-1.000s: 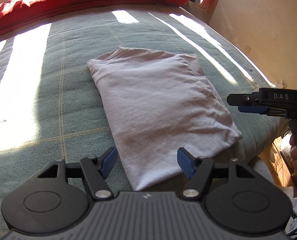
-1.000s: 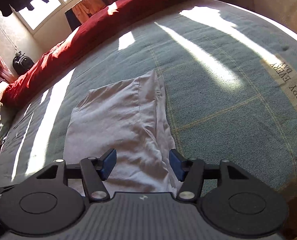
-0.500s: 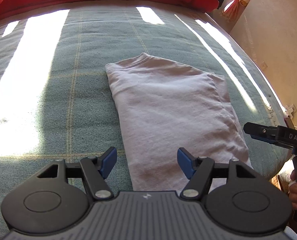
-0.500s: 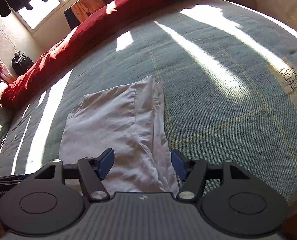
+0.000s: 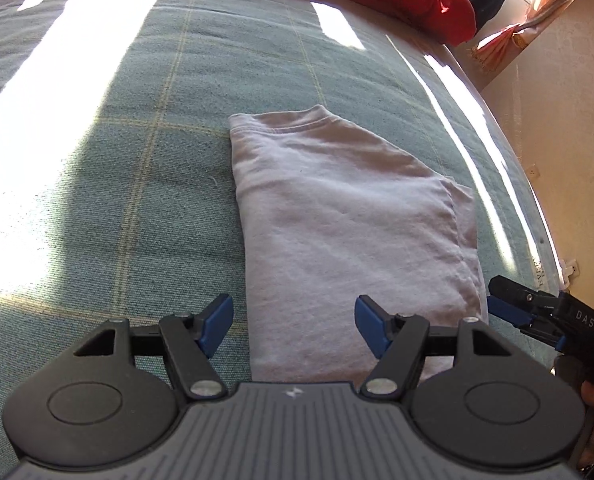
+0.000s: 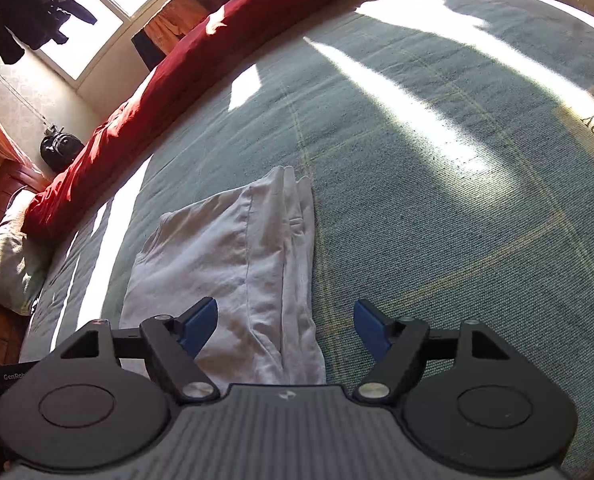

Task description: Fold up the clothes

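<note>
Folded white T-shirt (image 5: 349,232) flat on the green bedspread (image 5: 145,168), left gripper (image 5: 293,322) spread, empty, over its near end, right gripper (image 6: 285,322) opening above its near right edge, gripping nothing

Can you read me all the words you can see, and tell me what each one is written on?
"DAS": on the right gripper.
"GenRob", cut off: on the black device at the frame's left edge.
"ERY", cut off: on the bedcover's pale label.
"EVER", tiny and partly blurred: on the bedcover's edge.
</note>
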